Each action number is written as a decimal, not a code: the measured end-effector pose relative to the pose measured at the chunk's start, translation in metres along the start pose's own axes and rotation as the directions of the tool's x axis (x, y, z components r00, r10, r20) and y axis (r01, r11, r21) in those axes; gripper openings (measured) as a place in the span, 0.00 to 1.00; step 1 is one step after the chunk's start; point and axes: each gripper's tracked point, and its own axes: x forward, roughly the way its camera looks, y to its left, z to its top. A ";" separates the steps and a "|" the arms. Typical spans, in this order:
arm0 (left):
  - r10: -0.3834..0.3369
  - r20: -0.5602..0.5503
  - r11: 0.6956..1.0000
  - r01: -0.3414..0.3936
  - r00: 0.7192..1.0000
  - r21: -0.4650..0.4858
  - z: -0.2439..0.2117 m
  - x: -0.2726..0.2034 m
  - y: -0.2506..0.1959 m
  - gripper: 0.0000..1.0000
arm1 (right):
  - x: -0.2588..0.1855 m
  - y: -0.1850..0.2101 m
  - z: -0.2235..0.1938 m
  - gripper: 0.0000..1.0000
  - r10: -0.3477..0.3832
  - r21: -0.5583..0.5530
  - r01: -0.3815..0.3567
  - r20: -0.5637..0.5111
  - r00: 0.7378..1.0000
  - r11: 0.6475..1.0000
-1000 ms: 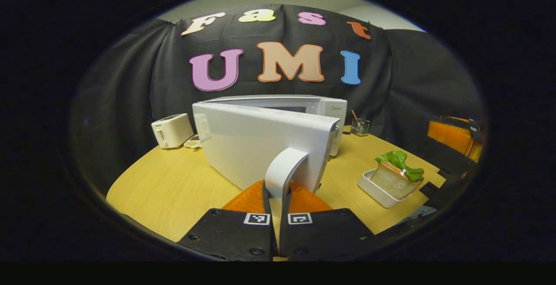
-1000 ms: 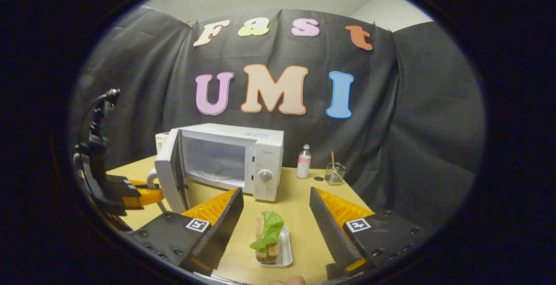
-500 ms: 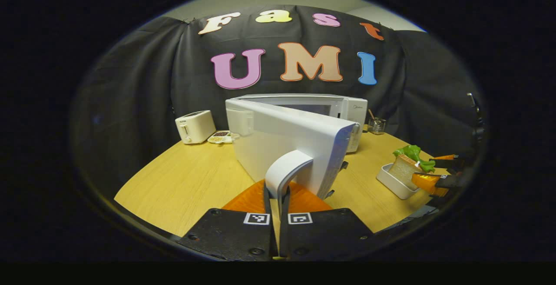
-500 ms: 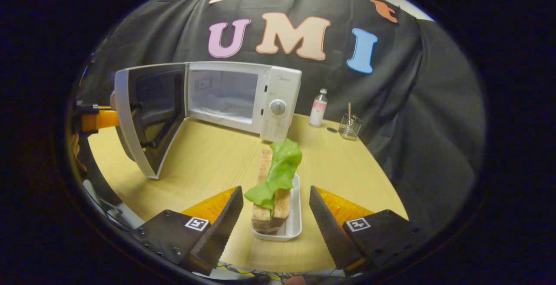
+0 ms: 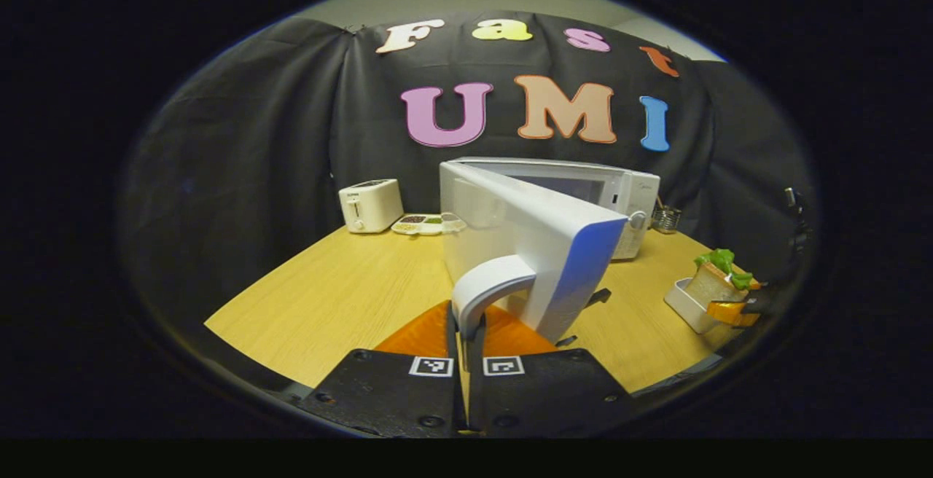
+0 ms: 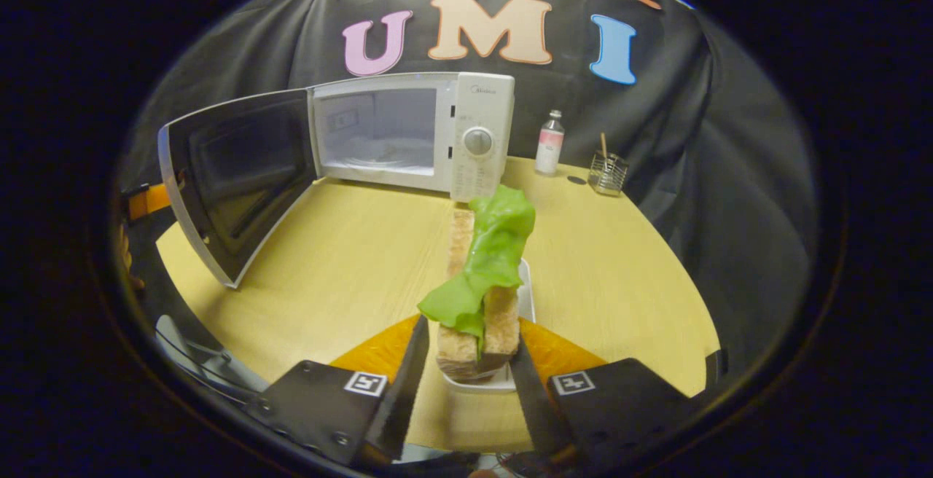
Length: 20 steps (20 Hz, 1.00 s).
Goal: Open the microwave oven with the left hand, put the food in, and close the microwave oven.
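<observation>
Fingers of the left gripper (image 5: pixel 466 332) are clamped on the door handle (image 5: pixel 490 287) at lower centre of the left gripper view, with the microwave oven (image 6: pixel 430 132) at upper centre of the right gripper view and its door (image 6: pixel 233 172) swung wide at left. On the wooden table (image 6: pixel 350 259), the right gripper (image 6: pixel 466 361) has its fingers pressed against both sides of the white tray (image 6: pixel 522 296) at lower centre, which holds the bread and lettuce food (image 6: pixel 485 274).

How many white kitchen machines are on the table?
2. The microwave stands at the back of the table with its door swung open. The toaster sits farther along the back edge, beside a small dish. Others may be hidden behind the door.
</observation>
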 end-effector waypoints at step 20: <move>0.024 -0.063 0.999 -0.023 0.998 0.024 0.006 -0.012 0.015 0.69 | -0.014 -0.009 0.029 0.35 -0.038 -0.040 0.038 -0.018 0.999 0.999</move>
